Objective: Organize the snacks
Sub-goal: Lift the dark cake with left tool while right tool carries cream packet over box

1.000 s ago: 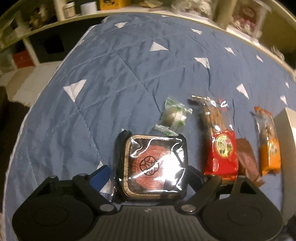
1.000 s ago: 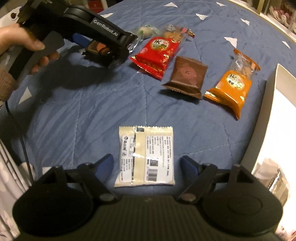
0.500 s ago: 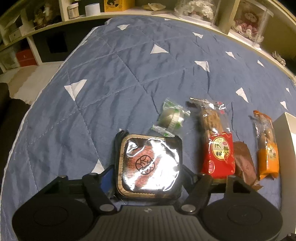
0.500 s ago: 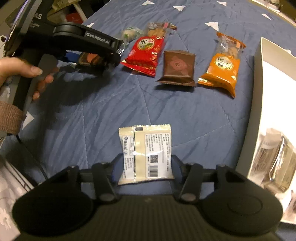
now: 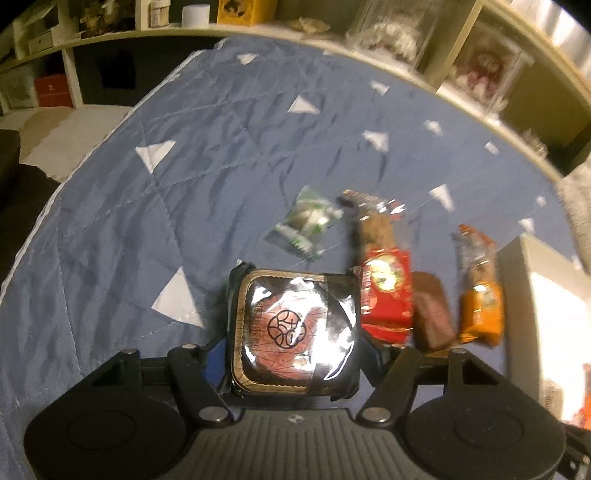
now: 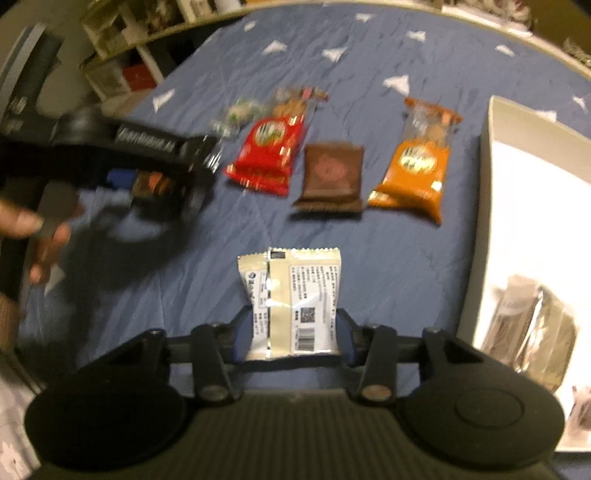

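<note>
My left gripper point(image 5: 293, 354) is shut on a square black-and-gold snack tray point(image 5: 293, 328) in clear wrap and holds it above the blue quilt. My right gripper point(image 6: 293, 332) is shut on a cream snack packet point(image 6: 291, 299) with a barcode, lifted off the quilt. On the quilt lie a red packet point(image 6: 267, 155), a brown packet point(image 6: 330, 173), an orange packet point(image 6: 417, 162) and a small green-and-clear wrapped snack point(image 6: 236, 114). The left gripper point(image 6: 147, 166) with its tray also shows at the left of the right wrist view.
A white box point(image 6: 491, 206) with several wrapped snacks inside stands at the right edge of the quilt; it also shows in the left wrist view point(image 5: 517, 280). Shelves point(image 5: 258, 22) with jars and boxes line the far side. The quilt's edge point(image 5: 48, 206) drops off at left.
Both grippers closed on their snacks and lifted them off the quilt. Both have shifted toward the white box, which takes more of each view.
</note>
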